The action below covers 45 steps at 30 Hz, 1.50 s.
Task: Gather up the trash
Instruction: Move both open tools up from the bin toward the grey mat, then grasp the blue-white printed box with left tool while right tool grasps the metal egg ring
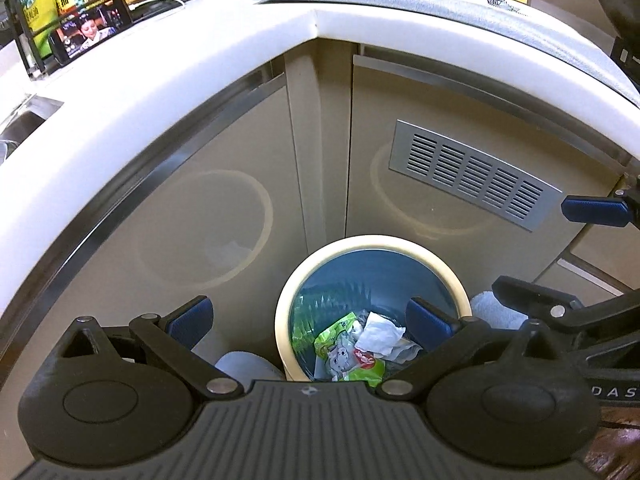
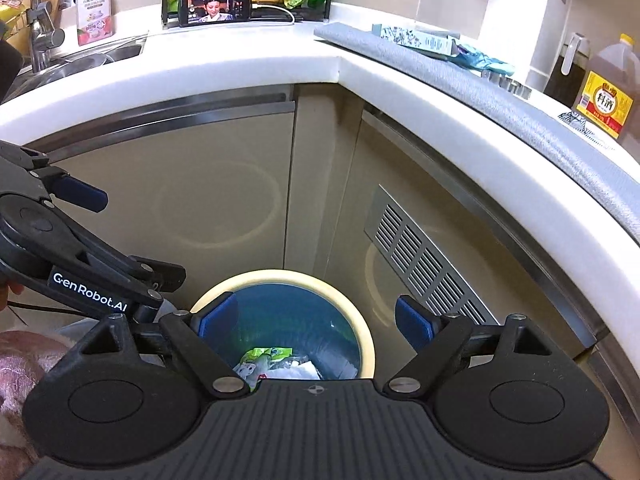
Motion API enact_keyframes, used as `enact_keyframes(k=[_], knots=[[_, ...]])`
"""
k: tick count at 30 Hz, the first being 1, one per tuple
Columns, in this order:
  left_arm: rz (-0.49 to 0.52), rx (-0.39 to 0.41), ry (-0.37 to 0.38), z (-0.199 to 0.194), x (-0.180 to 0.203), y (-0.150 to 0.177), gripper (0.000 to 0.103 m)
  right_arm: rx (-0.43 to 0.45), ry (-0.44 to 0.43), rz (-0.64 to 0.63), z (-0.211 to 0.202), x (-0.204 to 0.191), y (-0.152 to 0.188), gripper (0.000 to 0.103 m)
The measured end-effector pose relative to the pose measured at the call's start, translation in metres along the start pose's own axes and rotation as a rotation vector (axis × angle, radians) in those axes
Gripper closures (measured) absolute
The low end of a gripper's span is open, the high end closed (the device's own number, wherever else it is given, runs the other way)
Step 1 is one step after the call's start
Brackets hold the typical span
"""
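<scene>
Both my left gripper (image 1: 308,320) and right gripper (image 2: 316,322) hang spread wide and empty above the waste bin (image 1: 420,245) standing in the cabinet corner. Inside it lie a green wrapper (image 1: 340,332) and crumpled white paper (image 1: 378,334), partly hidden behind my gripper bodies. "GenRobot.AI" reads on the left gripper; the cooking wine bottle (image 2: 608,100) says "料酒".

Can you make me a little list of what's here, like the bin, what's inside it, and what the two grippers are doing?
place: kitchen corner, below the white countertop
bin: round trash bin with cream rim, on the floor by the cabinets
inside bin: green wrapper, crumpled white paper, other scraps
left gripper: open, empty, above the bin
right gripper: open, empty, above the bin
on counter: phone playing a video, pink bottle, yellow-labelled bottle
cabinet: metal vent
</scene>
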<state>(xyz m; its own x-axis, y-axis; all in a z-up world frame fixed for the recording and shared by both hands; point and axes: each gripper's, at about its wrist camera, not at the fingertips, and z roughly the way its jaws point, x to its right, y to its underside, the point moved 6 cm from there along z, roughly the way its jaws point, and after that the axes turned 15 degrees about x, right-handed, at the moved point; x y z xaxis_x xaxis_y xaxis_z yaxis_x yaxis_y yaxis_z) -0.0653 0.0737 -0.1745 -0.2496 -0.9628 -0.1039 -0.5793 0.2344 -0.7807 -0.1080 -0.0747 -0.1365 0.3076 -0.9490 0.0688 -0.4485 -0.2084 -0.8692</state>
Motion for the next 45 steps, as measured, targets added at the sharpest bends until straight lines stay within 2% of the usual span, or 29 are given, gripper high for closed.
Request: enact_keyframes(k=[23, 27, 30, 34, 39, 45], knots=[[0.018, -0.016, 0.005, 0.005, -0.002, 0.001, 0.0, -0.024, -0.011, 0.023, 0.008, 0.004, 0.005, 0.015], [0.022, 0.024, 0.002, 0.0, -0.005, -0.008, 0.0, 0.022, 0.019, 0.013, 0.004, 0.007, -0.001, 0.015], [-0.002, 0.06, 0.016, -0.006, -0.01, -0.027, 0.0, 0.104, 0.046, 0.033, -0.005, 0.018, -0.019, 0.015], [-0.034, 0.15, 0.038, -0.016, -0.017, -0.069, 0.0, 0.206, 0.058, 0.13, -0.015, 0.046, -0.056, 0.015], [-0.014, 0.272, 0.053, -0.02, -0.013, -0.127, 0.0, 0.335, 0.118, 0.178, -0.019, 0.09, -0.104, 0.005], [0.008, 0.345, 0.1, 0.007, 0.001, -0.198, 0.0, 0.364, 0.223, 0.216, 0.016, 0.154, -0.141, 0.003]])
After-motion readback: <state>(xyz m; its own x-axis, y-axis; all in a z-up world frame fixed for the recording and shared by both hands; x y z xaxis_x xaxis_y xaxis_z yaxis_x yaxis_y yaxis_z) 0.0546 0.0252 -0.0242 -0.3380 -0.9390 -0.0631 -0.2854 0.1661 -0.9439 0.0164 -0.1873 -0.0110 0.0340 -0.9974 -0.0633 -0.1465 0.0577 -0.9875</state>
